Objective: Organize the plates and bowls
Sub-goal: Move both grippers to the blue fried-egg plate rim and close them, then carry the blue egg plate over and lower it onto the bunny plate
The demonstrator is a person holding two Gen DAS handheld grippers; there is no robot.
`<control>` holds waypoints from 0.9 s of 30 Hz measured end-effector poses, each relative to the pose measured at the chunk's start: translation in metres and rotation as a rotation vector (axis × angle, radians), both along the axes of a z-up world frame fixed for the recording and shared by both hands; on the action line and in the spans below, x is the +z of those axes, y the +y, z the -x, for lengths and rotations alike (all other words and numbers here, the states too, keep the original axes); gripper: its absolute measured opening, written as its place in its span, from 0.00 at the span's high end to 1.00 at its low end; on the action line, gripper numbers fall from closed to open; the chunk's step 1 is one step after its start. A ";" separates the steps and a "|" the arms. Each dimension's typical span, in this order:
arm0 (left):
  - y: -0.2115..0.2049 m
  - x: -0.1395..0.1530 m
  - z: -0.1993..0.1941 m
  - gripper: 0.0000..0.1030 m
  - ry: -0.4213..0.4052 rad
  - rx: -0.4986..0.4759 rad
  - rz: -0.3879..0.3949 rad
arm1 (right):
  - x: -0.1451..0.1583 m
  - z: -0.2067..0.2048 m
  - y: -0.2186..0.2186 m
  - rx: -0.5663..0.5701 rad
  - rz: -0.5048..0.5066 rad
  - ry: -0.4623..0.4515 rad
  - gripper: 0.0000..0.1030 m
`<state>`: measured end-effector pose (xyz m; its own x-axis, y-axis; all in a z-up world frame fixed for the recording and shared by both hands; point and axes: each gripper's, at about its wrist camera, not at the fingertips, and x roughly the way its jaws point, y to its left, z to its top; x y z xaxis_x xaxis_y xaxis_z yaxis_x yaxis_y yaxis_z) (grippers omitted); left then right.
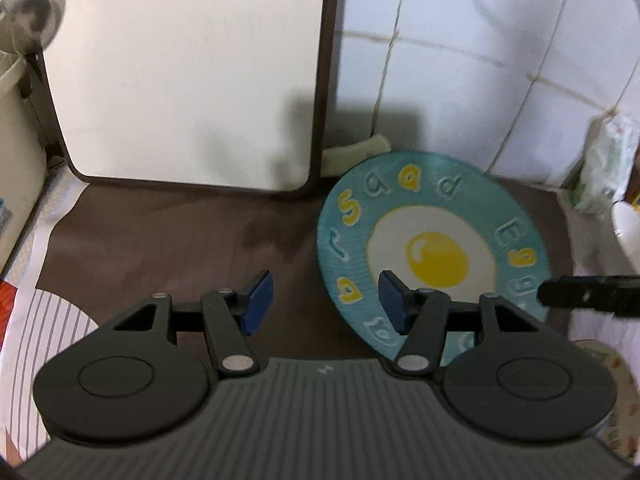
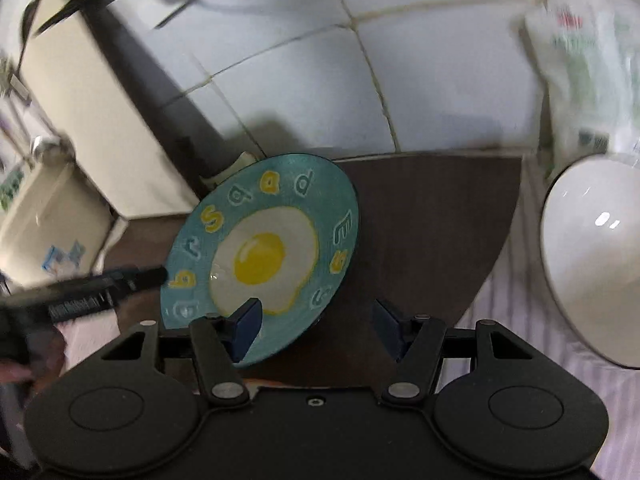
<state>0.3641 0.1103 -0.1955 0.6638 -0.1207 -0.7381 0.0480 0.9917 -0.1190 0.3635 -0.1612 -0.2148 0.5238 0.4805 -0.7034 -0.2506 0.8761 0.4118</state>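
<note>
A teal plate (image 1: 436, 256) with a fried-egg picture and letters lies on the dark brown table, near the tiled wall; it also shows in the right wrist view (image 2: 264, 256). My left gripper (image 1: 326, 304) is open and empty, its right finger over the plate's left rim. My right gripper (image 2: 316, 330) is open and empty, its left finger over the plate's near rim. A white bowl (image 2: 592, 256) sits at the right. The right gripper's finger shows at the right edge of the left wrist view, and the left gripper's finger at the left of the right wrist view.
A white board (image 1: 188, 76) leans against the wall behind the table. A striped cloth (image 1: 44, 340) lies at the left. A plastic bag (image 2: 580, 80) stands at the right by the wall. A metal ladle (image 1: 28, 20) hangs at far left.
</note>
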 end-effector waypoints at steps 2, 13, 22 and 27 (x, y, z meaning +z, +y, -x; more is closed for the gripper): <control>0.002 -0.006 -0.005 0.45 0.013 -0.015 0.026 | -0.007 -0.008 -0.003 -0.028 -0.014 0.034 0.59; 0.011 -0.027 -0.024 0.68 0.079 0.002 0.148 | -0.015 -0.020 -0.012 -0.050 -0.088 0.063 0.77; 0.009 -0.028 -0.023 0.81 0.066 -0.012 0.184 | -0.022 -0.025 -0.009 -0.082 -0.120 0.056 0.87; 0.002 -0.020 -0.019 0.81 0.048 -0.021 0.154 | -0.015 -0.020 -0.006 -0.078 -0.102 0.030 0.86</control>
<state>0.3826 0.1121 -0.2153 0.6245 -0.2487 -0.7403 0.0597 0.9604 -0.2723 0.3836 -0.1668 -0.2294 0.5419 0.5093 -0.6686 -0.1701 0.8455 0.5062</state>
